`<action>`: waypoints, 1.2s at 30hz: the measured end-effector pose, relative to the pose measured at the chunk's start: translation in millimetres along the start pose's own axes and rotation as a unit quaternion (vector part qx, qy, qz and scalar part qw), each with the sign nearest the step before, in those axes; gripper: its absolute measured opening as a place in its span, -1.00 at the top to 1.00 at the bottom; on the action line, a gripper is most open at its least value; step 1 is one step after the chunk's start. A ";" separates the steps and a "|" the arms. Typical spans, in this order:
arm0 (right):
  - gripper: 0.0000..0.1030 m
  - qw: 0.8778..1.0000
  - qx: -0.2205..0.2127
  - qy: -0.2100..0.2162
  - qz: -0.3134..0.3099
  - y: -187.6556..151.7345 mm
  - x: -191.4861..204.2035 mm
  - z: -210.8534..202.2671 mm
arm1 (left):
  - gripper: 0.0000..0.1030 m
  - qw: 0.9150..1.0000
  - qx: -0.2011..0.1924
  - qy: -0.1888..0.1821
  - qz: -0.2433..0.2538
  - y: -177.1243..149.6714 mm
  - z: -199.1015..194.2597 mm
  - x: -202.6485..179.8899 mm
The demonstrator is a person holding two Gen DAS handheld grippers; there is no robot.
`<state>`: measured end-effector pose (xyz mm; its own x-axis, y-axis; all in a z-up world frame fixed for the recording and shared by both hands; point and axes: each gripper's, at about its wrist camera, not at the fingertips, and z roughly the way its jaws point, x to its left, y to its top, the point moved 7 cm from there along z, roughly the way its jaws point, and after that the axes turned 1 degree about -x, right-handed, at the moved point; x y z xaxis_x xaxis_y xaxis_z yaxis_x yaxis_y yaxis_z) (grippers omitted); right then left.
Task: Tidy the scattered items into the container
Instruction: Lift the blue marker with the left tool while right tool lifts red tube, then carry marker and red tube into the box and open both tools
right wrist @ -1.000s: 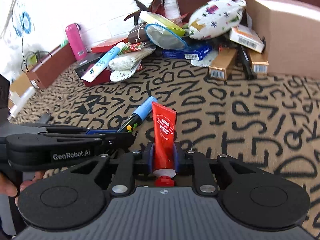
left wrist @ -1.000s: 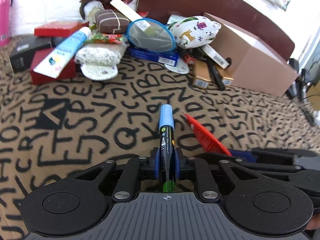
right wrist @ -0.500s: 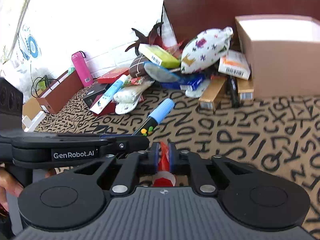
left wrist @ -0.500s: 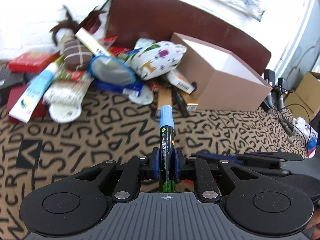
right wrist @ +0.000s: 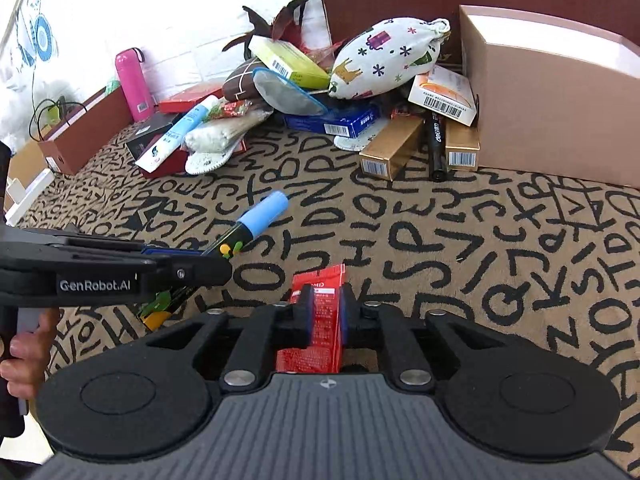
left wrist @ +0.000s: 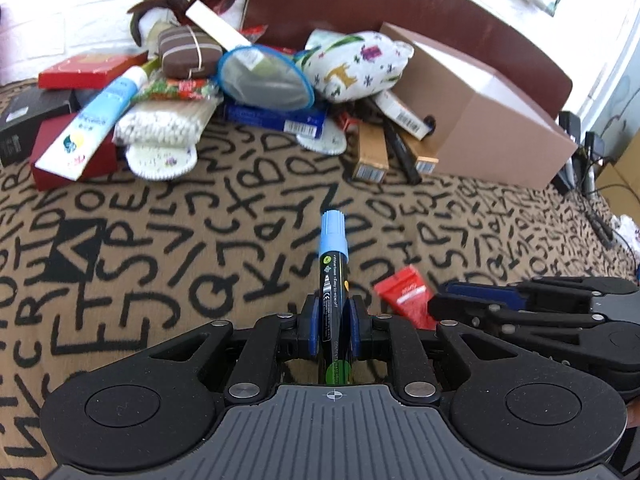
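Tan fabric printed with bold black letters (left wrist: 168,240) covers a wide flat surface, with a dark brown panel at the back. Along the far edge lies a heap of scattered items: small boxes, a printed drawstring pouch (left wrist: 356,64), a blue-rimmed mesh pouch (left wrist: 264,80) and a white and blue tube (left wrist: 96,120). An open cardboard box (left wrist: 480,120), the likely container, sits at the right end of the heap.

The left gripper (left wrist: 333,330) is clamped on a black marker with a pale blue cap (left wrist: 333,264), held near mid-barrel with the cap pointing forward. The marker looks light, stiff and smooth, so it could slide lengthwise; a hold across the barrel suits it.

The right gripper (right wrist: 323,320) has a red tube (right wrist: 318,320) between its pads, and its jaws are opening slightly while the pads remain against the tube's sides. The tube looks light and soft, likely to dent or slip under pressure; the firmer end near its cap seems the safer place to hold.

Both grippers are close together over the fabric, well apart from the box. A hand (right wrist: 24,344) grips the left tool's handle.
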<state>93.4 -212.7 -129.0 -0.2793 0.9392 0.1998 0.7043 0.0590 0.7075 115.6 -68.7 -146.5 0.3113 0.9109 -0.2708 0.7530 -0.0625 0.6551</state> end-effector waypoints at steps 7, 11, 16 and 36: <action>0.20 0.999 0.024 0.007 -0.028 -14.9 16.7 8.2 | 0.76 1.000 0.013 -0.004 0.007 -10.8 8.6 -3.1; 0.74 0.997 0.014 -0.012 -0.071 -12.9 28.2 19.2 | 0.76 1.000 0.011 -0.004 0.010 -12.3 10.3 -4.4; 0.84 1.000 0.001 0.015 -0.018 -7.4 23.0 15.5 | 0.77 1.000 0.002 -0.016 0.011 -10.1 2.8 -11.1; 0.83 0.985 -0.168 -0.042 0.010 125.6 -60.8 -80.6 | 0.77 0.980 -0.131 -0.096 0.111 166.7 -16.2 -142.5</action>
<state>146.2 -289.7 2.4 -0.2025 0.9645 0.1695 0.4488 -0.0624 0.8914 187.4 -202.3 12.8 0.5728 0.7917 -0.2127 0.4872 -0.1201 0.8650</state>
